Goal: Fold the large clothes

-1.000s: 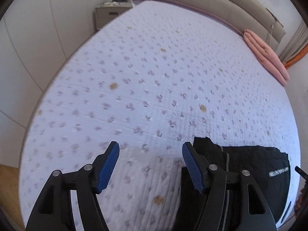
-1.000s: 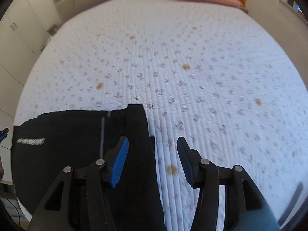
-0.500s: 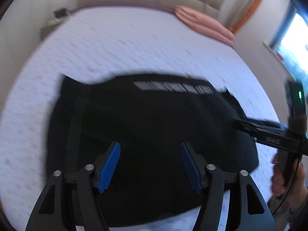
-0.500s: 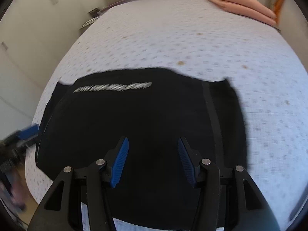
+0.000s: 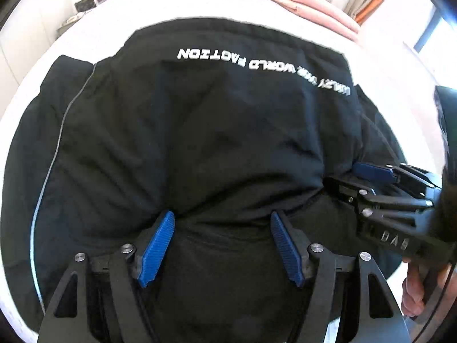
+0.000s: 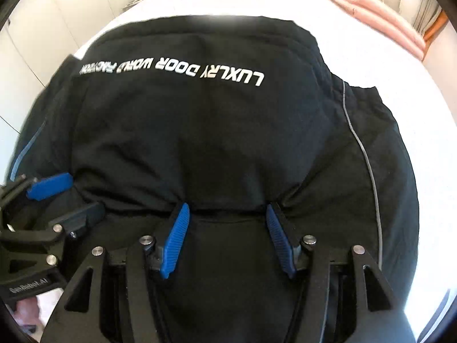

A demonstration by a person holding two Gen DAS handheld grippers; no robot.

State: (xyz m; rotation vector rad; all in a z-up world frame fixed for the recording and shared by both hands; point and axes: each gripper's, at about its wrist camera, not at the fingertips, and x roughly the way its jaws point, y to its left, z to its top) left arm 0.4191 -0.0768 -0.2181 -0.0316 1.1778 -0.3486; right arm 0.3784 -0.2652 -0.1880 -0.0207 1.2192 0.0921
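A large black garment (image 5: 214, 131) with white lettering lies folded on the bed and fills both views; it also shows in the right wrist view (image 6: 228, 131). My left gripper (image 5: 222, 220) is open, its blue pads straddling the near folded edge. My right gripper (image 6: 227, 210) is open too, at the same near edge, further right. Each gripper shows in the other's view: the right one at the right side (image 5: 368, 177), the left one at the left side (image 6: 57, 194).
The garment rests on a white quilted bed (image 6: 400, 85). A folded pink blanket (image 5: 311, 8) lies at the far head end by the beige headboard. A bedside table (image 5: 82, 5) stands at the far left.
Both grippers have swung from the bare bed over to the black garment and come down close to its near edge. The garment now fills both views.
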